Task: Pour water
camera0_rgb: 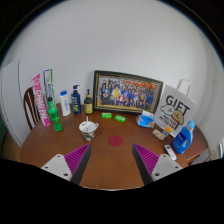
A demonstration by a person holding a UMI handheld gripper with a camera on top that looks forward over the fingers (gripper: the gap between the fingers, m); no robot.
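My gripper (112, 157) is open and empty above a brown wooden table (110, 165), its two magenta pads (75, 157) spread wide. Bare table lies between the fingers. Just beyond them a small red disc (114, 142) lies on the table. A small clear glass cup (88, 128) with something white in it stands beyond the left finger. A green bottle (55, 117) stands further left. A blue bottle (184, 138) lies or leans near the right finger.
A framed group photo (128, 93) leans on the white wall. Several bottles (70, 102) stand left of it. A pink box (40, 99) and a wooden chair (30, 105) are at far left. A white GIFT bag (175, 108) stands at right. Two green pieces (114, 116) lie before the photo.
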